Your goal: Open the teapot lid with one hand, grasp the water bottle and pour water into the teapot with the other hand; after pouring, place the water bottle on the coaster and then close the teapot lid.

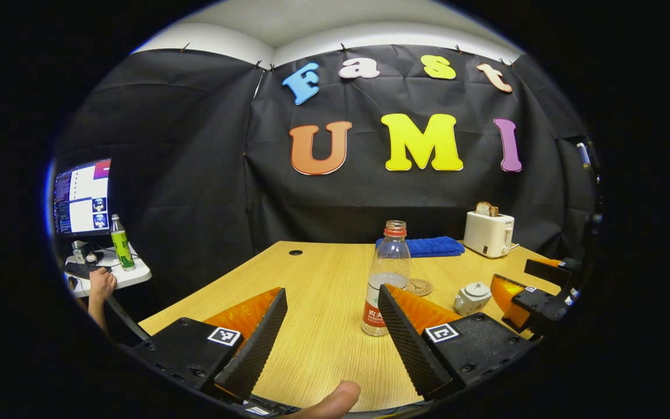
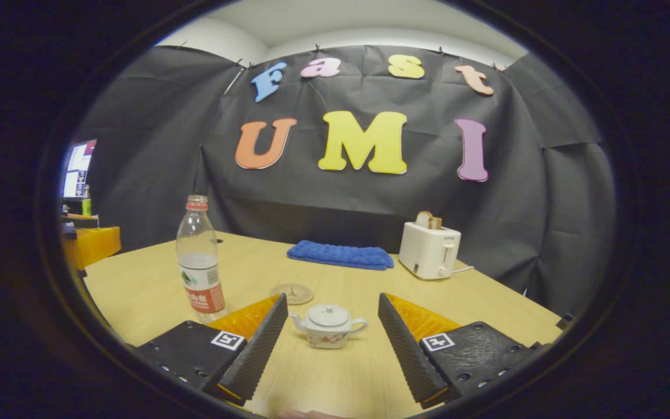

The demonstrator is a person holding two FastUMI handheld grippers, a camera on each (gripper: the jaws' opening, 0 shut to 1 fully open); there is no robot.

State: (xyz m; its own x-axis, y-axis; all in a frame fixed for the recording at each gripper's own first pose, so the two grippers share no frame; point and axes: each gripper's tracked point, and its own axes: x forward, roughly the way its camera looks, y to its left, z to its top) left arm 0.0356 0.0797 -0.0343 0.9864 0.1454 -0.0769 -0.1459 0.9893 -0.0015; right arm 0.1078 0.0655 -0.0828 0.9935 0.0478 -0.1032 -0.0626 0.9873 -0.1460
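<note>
Pale wood counter (image 2: pixel 137 291) runs back to a black cloth wall; on it stand a water bottle (image 2: pixel 199 262), a small white teapot (image 2: pixel 328 326) with its lid on, a round coaster (image 2: pixel 292 293), a folded blue towel (image 2: pixel 341 255) and a white toaster (image 2: pixel 430 249) with bread in its slot; nothing of the task looks begun. In the right gripper view the right gripper (image 2: pixel 330 349) has its fingers spread wide and empty, the teapot sitting between them but a little beyond the tips, the coaster just behind it, the bottle to the left; in the left gripper view the left gripper (image 1: pixel 330 343) is likewise spread wide and holds nothing, the bottle (image 1: pixel 387 279) standing just past its right finger, the teapot (image 1: pixel 472 298) and coaster (image 1: pixel 420 287) farther right. The bottle looks uncapped, tall, and part full, so a finger brushing its side could tip it and spill water across the counter; the left gripper's right finger is close enough for that. The teapot lid is small and rounded, so a pinch off centre may slip or drag the pot along. Open counter lies to the left and in front; the toaster and towel are well back; the two grippers work near each other at the right, where they might collide.
</note>
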